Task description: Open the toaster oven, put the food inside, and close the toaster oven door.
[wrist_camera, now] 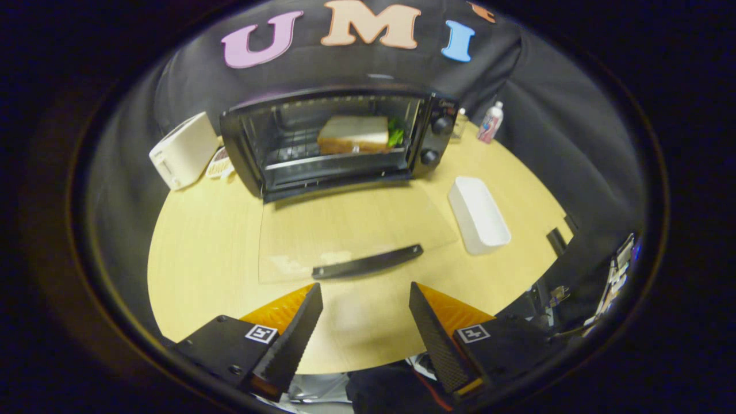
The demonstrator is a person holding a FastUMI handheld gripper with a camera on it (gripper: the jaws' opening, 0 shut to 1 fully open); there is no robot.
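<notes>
Gripper view: sandwich (352,135) inside open toaster oven (339,141), gripper (365,290) spread.

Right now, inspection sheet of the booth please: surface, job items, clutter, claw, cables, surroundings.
Surface: round pale wooden table, bare ahead of the claw.
Job's things: black toaster oven with its glass door folded down flat onto the table, black door handle nearest the claw; sandwich with green leaves sits on the rack inside.
Clutter: white pop-up toaster beside the oven; empty white rectangular tray on the other side; small white bottle behind it.
Claw: claw open, holding nothing, just short of the handle.
Cables: red wire below the claw.
Surroundings: black cloth wall.
</notes>
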